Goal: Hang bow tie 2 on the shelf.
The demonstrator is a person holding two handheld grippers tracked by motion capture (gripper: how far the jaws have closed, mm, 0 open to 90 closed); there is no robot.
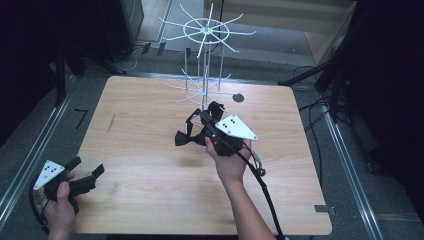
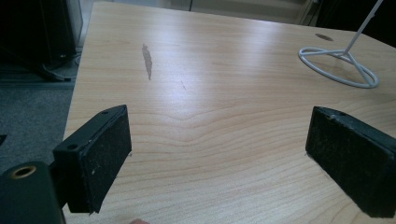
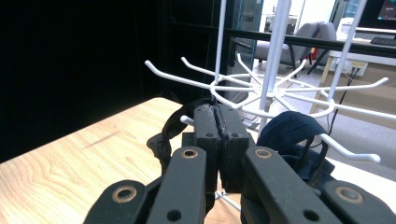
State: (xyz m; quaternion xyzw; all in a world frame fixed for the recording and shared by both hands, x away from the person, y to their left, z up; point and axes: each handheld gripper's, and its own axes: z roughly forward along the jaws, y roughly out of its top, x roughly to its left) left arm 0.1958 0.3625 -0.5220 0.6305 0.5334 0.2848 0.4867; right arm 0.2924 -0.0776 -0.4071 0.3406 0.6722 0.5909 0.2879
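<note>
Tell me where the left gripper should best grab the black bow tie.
Probably the pinched middle of the bow tie, coming from the left in the high view: it sticks out clear on that side of the right gripper, which clamps its strap.

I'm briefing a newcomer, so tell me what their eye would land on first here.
First, the white wire rack with spoke-like hooks, standing at the table's far edge. Next, the right gripper, shut on a black bow tie and holding it up at the rack's lower hooks. The left gripper waits open at the table's near left corner.
</note>
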